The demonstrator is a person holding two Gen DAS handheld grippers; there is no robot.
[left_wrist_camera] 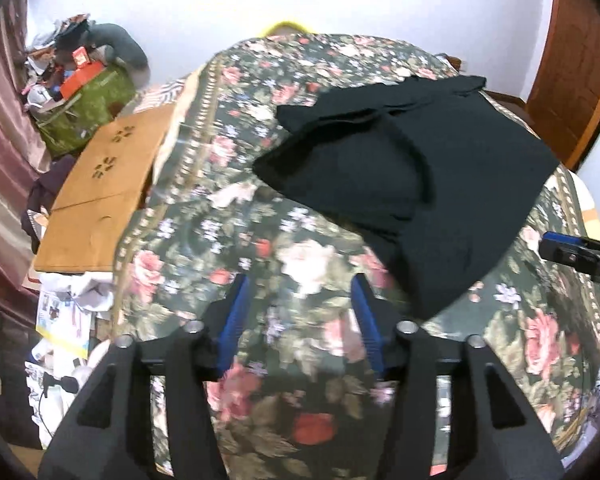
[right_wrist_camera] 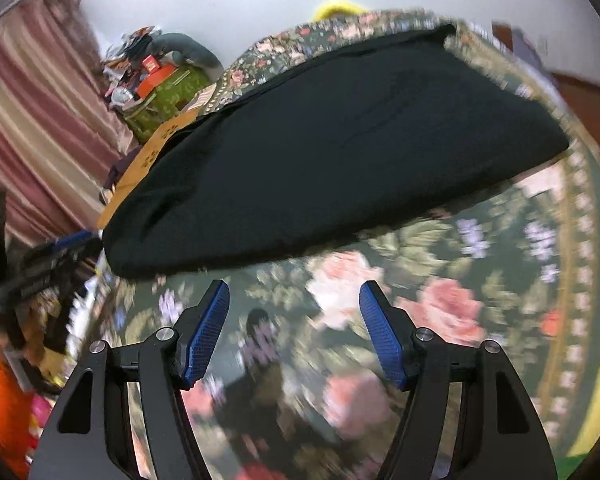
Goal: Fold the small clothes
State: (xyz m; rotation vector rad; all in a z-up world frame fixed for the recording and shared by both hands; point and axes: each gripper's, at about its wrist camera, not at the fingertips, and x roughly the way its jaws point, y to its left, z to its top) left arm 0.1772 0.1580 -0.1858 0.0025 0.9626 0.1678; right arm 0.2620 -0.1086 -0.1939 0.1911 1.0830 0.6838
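A black garment (left_wrist_camera: 400,184) lies partly folded on the floral bedspread (left_wrist_camera: 220,208), one layer doubled over with a curved seam showing. My left gripper (left_wrist_camera: 300,296) hovers open over bare bedspread, and the garment's near corner lies just right of its right finger (left_wrist_camera: 366,312). In the right wrist view the same black garment (right_wrist_camera: 340,160) spreads wide across the bedspread (right_wrist_camera: 460,280). My right gripper (right_wrist_camera: 294,292) stands open just short of its near edge, with nothing between the blue pads. Each gripper shows at the edge of the other's view, the right gripper (left_wrist_camera: 580,254) and the left gripper (right_wrist_camera: 48,260).
A flat cardboard sheet (left_wrist_camera: 104,184) lies along the bed's left edge. Behind it stands a green bag (left_wrist_camera: 88,108) heaped with clutter, and a striped curtain (left_wrist_camera: 0,140) hangs at far left. A wooden door (left_wrist_camera: 572,80) is at the right. Papers (left_wrist_camera: 64,320) lie beside the bed.
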